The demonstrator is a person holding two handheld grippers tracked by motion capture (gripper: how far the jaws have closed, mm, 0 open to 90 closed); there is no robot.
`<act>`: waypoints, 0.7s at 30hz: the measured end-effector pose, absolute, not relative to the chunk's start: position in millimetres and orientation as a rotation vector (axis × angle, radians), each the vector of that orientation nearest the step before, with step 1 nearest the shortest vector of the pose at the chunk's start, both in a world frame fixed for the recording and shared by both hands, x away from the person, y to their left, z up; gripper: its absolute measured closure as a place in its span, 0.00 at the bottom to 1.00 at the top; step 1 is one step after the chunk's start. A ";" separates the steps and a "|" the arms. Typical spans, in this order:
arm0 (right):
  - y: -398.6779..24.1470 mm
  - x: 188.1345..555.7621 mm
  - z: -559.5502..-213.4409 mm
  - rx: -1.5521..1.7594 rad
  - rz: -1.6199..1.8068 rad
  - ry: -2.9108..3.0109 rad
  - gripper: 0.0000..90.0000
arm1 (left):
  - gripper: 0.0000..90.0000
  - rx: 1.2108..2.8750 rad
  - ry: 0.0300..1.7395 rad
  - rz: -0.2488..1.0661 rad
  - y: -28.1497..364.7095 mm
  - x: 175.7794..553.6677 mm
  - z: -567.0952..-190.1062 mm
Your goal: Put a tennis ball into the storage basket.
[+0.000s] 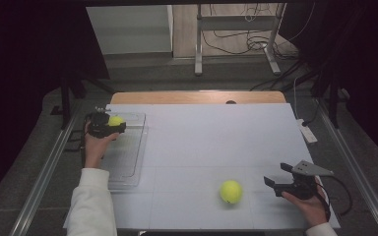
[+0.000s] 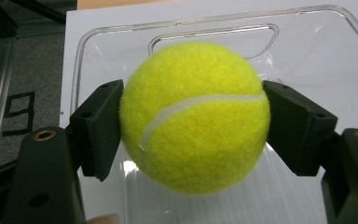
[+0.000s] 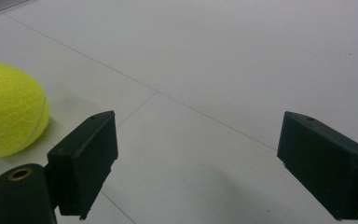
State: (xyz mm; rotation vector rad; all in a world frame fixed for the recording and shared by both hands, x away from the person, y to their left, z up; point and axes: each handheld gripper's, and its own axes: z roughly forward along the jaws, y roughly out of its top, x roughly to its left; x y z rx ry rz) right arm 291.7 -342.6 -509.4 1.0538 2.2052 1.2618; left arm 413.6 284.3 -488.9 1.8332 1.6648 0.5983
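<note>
My left gripper [image 1: 114, 125] is shut on a yellow tennis ball [image 2: 195, 116], its two black pads [image 2: 98, 128] pressing the ball's sides. It holds the ball [image 1: 115, 120] above the far end of a clear plastic tray [image 1: 128, 162] at the table's left. A second tennis ball [image 1: 231, 191] lies on the white table near the front, right of centre. My right gripper [image 1: 278, 178] stands open just to the right of that ball, nothing between its jaws. In the right gripper view the ball [image 3: 9, 112] lies left of the left pad [image 3: 86, 161].
The tray's clear rim [image 2: 177, 23] surrounds the held ball. The white tabletop [image 1: 211, 137] stretches between tray and right gripper. A white power strip [image 1: 306, 131] lies at the table's right edge. Dark curtains and metal rails flank the table.
</note>
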 end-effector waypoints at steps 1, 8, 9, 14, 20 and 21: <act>-342.6 291.6 -509.4 1.054 1.262 2.205 0.14 | 0.29 1.834 1.663 0.599 284.1 413.6 -488.7; -342.6 291.6 -509.3 1.053 1.259 2.206 0.14 | 0.29 1.846 1.664 0.612 282.4 414.4 -489.3; -342.6 291.6 -509.4 1.053 1.263 2.205 0.14 | 0.29 1.848 1.663 0.618 282.0 414.5 -489.2; -342.6 291.7 -509.5 1.053 1.263 2.205 0.14 | 0.29 1.858 1.661 0.617 280.8 415.2 -490.1; -342.6 291.5 -509.4 1.052 1.259 2.207 0.14 | 0.18 1.785 1.668 0.659 281.5 412.9 -484.8; -342.7 291.5 -509.3 1.052 1.259 2.208 0.14 | 0.14 1.782 1.663 0.658 281.1 412.1 -483.1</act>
